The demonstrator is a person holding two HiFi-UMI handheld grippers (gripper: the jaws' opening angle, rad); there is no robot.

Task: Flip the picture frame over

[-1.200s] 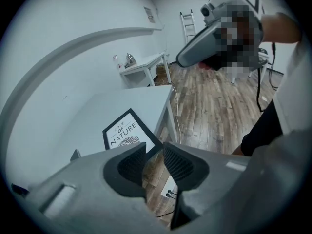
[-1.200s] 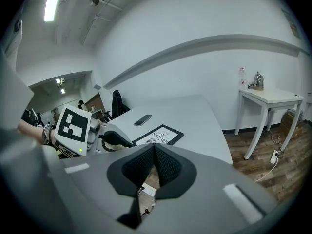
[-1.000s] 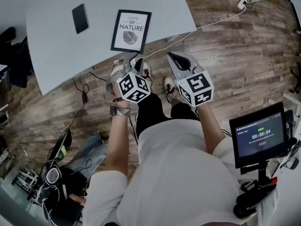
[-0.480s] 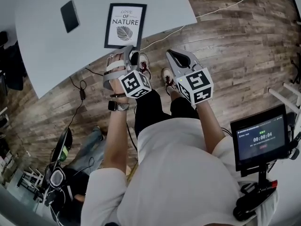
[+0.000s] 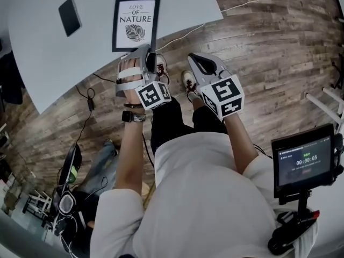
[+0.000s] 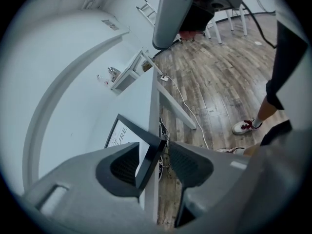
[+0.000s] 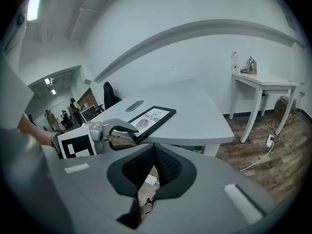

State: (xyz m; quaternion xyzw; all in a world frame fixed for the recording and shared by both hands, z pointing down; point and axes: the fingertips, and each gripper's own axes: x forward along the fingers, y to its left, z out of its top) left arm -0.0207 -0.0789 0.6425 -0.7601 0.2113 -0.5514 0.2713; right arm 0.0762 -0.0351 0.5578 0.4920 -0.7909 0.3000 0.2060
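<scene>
The picture frame [image 5: 135,23] is black-edged with a white print of a leaf. It lies face up near the front edge of the white table [image 5: 54,52]. My left gripper [image 5: 144,48] is at the frame's near edge. In the left gripper view the frame [image 6: 127,135] has its near corner between that gripper's [image 6: 155,147] jaws, which are opening, and the pads do not press on it. My right gripper [image 5: 192,58] hangs beside it over the floor, off the table. Its jaws [image 7: 154,150] are shut with nothing in them. From there the frame [image 7: 152,117] shows ahead.
A black phone [image 5: 70,16] lies on the table left of the frame. A white cable [image 5: 236,7] runs across the wooden floor. A screen on a stand [image 5: 303,163] is at my right. A small white side table [image 7: 263,84] stands by the wall.
My left gripper has rolled and come up to the frame's near edge, and its jaws have spread around the corner. The right gripper has hardly moved.
</scene>
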